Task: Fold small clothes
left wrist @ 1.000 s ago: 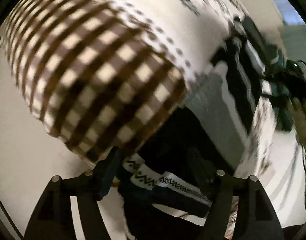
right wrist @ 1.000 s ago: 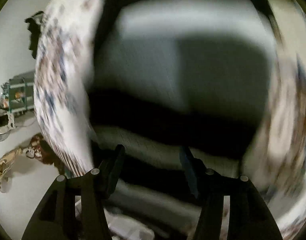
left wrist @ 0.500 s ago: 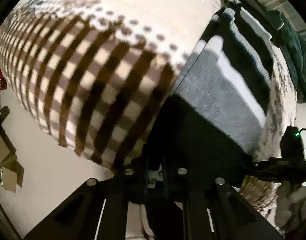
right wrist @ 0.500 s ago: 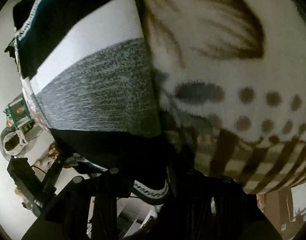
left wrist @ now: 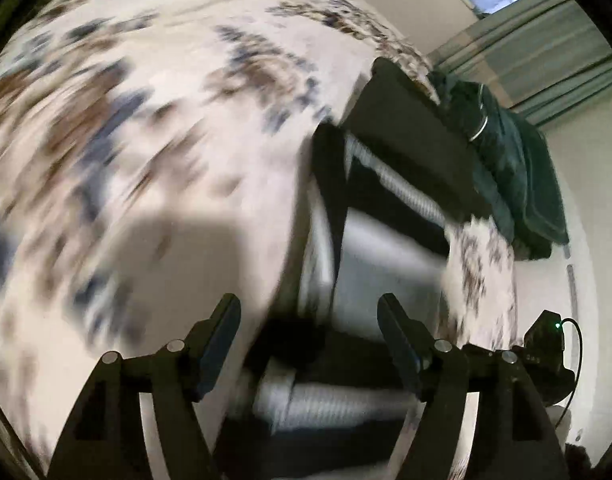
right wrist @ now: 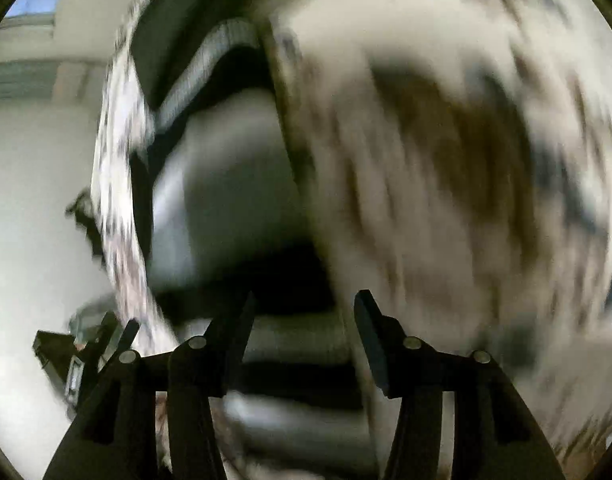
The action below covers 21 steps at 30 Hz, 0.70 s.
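Observation:
A small black, grey and white striped knit garment (left wrist: 385, 248) lies folded on a patterned bedspread (left wrist: 146, 140). It also shows in the right wrist view (right wrist: 226, 200). My left gripper (left wrist: 309, 320) is open and empty, its jaws spread just above the garment's near edge. My right gripper (right wrist: 302, 316) is open and empty too, over the same near edge of the garment. Both views are blurred by motion.
A dark green cloth pile (left wrist: 517, 168) lies on the bed beyond the garment. The bedspread (right wrist: 465, 160) has brown and blue blotches. A black device with a green light (left wrist: 545, 344) sits at the lower right. A pale wall and curtains (left wrist: 545, 60) stand behind.
Both grippers were shut on the garment's edge half a second ago. Now both are open and the garment lies released on the bed; both views have swung quickly.

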Each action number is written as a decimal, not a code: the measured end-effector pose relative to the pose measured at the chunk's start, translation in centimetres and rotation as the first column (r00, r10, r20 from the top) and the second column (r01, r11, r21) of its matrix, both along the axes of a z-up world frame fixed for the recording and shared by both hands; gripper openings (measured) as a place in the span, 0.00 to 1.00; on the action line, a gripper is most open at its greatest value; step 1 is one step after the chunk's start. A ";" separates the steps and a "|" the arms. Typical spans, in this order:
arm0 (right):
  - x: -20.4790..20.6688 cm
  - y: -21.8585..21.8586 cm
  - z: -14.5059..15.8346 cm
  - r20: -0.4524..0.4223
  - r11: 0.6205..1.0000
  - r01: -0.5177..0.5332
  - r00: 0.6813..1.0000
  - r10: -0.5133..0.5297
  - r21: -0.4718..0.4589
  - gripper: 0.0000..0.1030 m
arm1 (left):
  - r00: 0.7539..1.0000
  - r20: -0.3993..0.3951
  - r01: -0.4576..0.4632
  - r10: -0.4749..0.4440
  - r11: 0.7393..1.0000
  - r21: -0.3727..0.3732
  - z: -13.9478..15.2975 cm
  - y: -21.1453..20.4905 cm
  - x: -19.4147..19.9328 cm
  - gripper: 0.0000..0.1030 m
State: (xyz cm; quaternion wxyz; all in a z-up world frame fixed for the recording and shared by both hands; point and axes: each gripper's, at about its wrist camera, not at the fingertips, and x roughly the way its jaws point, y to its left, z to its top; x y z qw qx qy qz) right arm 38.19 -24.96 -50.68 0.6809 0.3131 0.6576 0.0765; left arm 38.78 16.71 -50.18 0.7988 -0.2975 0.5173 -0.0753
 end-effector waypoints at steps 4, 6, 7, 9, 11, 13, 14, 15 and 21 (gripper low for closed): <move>9.9 -0.3 -0.5 0.068 0.999 0.038 0.997 -0.036 -0.020 0.53 | 0.998 -0.007 0.069 -0.069 0.997 -0.018 -2.2 -0.2 8.7 0.67; 13.3 0.8 -1.6 0.058 0.998 0.054 0.997 -0.053 -0.018 0.53 | 0.995 -0.030 0.097 -0.098 0.995 -0.028 -3.5 -0.9 11.2 0.67; 15.3 1.0 -2.6 0.050 0.999 0.051 0.997 -0.051 -0.001 0.53 | 0.992 -0.046 0.119 -0.121 0.992 -0.039 -4.4 -1.2 12.5 0.67; 17.9 1.5 -4.3 0.029 0.999 0.039 0.999 -0.039 0.000 0.52 | 0.985 -0.074 0.152 -0.154 0.988 -0.032 -5.4 -1.9 13.7 0.67; 19.8 1.7 -5.9 0.051 0.999 0.052 0.997 -0.051 -0.016 0.51 | 0.980 -0.088 0.176 -0.178 0.984 -0.025 -6.4 -2.2 14.8 0.67; 21.1 1.0 -6.3 0.069 0.992 0.113 0.992 -0.108 -0.060 0.50 | 0.979 -0.083 0.186 -0.188 0.982 -0.035 -6.6 -2.1 15.3 0.67; 21.4 0.8 -6.5 0.056 0.990 0.130 0.990 -0.126 -0.061 0.50 | 0.979 -0.081 0.186 -0.189 0.982 -0.041 -6.4 -2.0 15.2 0.67; 21.4 0.6 -6.4 0.041 0.989 0.139 0.990 -0.137 -0.055 0.50 | 0.979 -0.080 0.184 -0.188 0.981 -0.054 -6.3 -1.7 15.1 0.67; 17.9 0.0 -5.6 0.006 0.984 0.151 0.988 -0.152 0.095 0.53 | 0.976 -0.035 0.211 -0.213 0.976 -0.059 -6.2 -1.8 15.5 0.34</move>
